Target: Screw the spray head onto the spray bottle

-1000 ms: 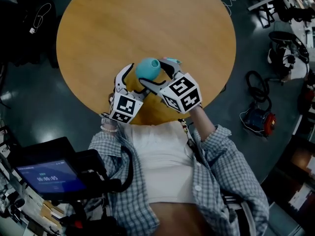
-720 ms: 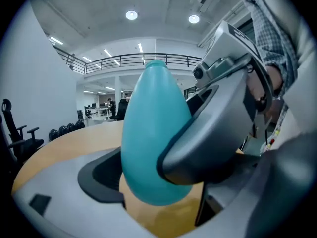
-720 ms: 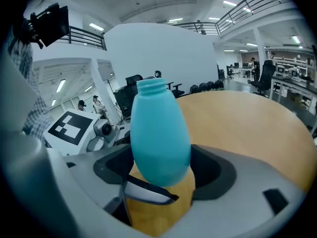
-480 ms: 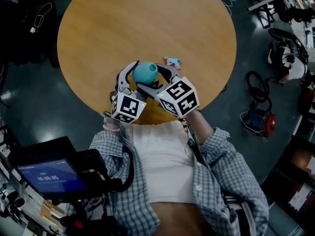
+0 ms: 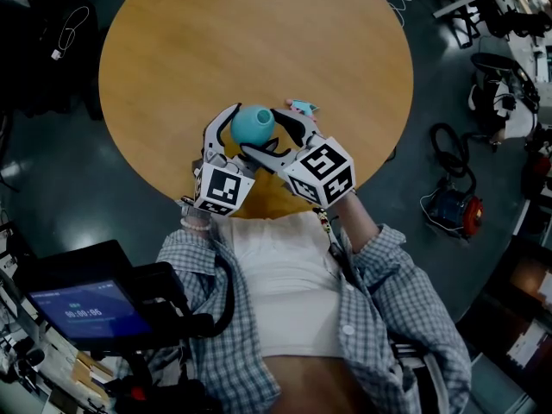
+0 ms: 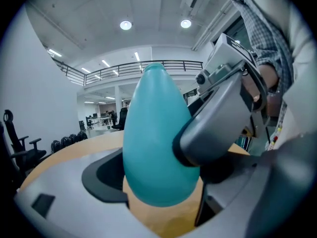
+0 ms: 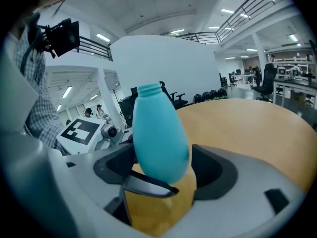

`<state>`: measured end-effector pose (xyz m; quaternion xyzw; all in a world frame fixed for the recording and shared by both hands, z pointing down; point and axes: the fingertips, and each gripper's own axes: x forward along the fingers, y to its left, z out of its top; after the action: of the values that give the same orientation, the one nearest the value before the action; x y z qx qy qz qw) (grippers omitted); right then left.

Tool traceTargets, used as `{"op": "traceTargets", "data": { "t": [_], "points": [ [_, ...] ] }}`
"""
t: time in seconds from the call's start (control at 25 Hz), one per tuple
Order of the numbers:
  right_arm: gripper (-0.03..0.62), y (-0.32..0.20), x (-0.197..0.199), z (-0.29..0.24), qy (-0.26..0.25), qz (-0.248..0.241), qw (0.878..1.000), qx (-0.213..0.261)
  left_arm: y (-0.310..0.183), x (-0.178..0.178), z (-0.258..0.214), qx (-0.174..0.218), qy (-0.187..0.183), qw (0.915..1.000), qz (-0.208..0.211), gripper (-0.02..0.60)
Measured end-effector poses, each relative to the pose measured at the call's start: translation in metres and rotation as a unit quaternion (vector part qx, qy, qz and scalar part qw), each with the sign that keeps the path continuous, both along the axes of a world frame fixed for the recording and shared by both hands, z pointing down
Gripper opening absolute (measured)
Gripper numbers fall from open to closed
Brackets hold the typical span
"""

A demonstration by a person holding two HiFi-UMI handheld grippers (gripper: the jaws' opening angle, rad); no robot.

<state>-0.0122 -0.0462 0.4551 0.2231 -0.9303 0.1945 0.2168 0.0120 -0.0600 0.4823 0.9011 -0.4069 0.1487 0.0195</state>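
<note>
Two claws, one bottle – held just above the near edge of the round wooden table (image 5: 216,41).

My left claw (image 5: 235,136) and my right claw (image 5: 278,134) each close grey jaws on the glossy belly of the smooth teal egg-shaped plastic bottle (image 5: 253,125), crossing each other; its threaded neck stands open, tilted. One small teal spray head (image 5: 302,107) lies on the matte tabletop just beyond my right claw, toward the near right edge. Dark shiny floor all round – a bright white hall with a railed balcony.
</note>
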Motion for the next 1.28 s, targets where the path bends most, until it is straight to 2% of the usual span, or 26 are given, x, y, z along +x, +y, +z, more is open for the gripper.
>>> {"op": "traceTargets", "data": {
  "t": [0.2,0.36,0.44,0.52,0.56,0.6,0.64,0.68,0.72,0.8,0.92,1.04,1.08,1.28],
  "points": [
    [0.341,-0.004,0.026,-0.006,-0.005,0.018,1.000,-0.010,-0.003,-0.007,0.000,-0.006,0.009,0.9999,-0.011,0.436],
    [0.339,-0.030,0.077,-0.006,-0.009,0.095,0.995,-0.015,-0.001,-0.014,0.004,-0.011,0.008,0.9998,-0.015,0.436],
    [0.339,-0.045,0.105,0.006,0.029,0.120,0.992,-0.016,0.001,-0.016,0.006,-0.013,0.002,0.9998,-0.016,0.436],
    [0.336,-0.057,0.126,0.028,0.091,0.121,0.988,-0.024,0.001,-0.019,0.006,-0.016,-0.001,0.9997,-0.019,0.436],
    [0.331,-0.060,0.135,0.040,0.126,0.112,0.985,-0.027,0.000,-0.019,0.004,-0.015,-0.002,0.9997,-0.021,0.435],
    [0.280,-0.063,0.142,0.051,0.165,0.096,0.981,-0.023,-0.001,-0.020,0.001,-0.013,-0.003,0.9997,-0.023,0.434],
    [0.192,-0.066,0.147,0.062,0.208,0.072,0.975,-0.011,-0.002,-0.020,-0.001,-0.012,-0.004,0.9996,-0.024,0.436],
    [0.137,-0.069,0.151,0.072,0.250,0.042,0.967,0.006,-0.002,-0.021,-0.002,-0.012,-0.004,0.9996,-0.025,0.434],
    [0.116,-0.071,0.152,0.080,0.284,0.008,0.959,0.019,-0.002,-0.021,-0.003,-0.012,-0.003,0.9996,-0.026,0.434],
    [0.115,-0.073,0.145,0.093,0.310,-0.053,0.949,0.018,-0.002,-0.021,-0.002,-0.013,-0.004,0.9995,-0.028,0.436],
    [0.134,-0.075,0.130,0.104,0.302,-0.116,0.946,-0.017,-0.002,-0.021,-0.002,-0.014,-0.006,0.9995,-0.029,0.436],
    [0.189,-0.074,0.121,0.115,0.327,-0.168,0.929,-0.037,0.001,-0.023,0.002,-0.015,-0.006,0.9994,-0.031,0.436],
    [0.215,-0.074,0.118,0.119,0.335,-0.183,0.923,-0.043,0.001,-0.024,0.003,-0.016,-0.005,0.9993,-0.033,0.436],
    [0.218,-0.075,0.114,0.133,0.365,-0.222,0.901,-0.074,0.003,-0.024,0.006,-0.020,-0.003,0.9992,-0.035,0.436]
  ]
}}
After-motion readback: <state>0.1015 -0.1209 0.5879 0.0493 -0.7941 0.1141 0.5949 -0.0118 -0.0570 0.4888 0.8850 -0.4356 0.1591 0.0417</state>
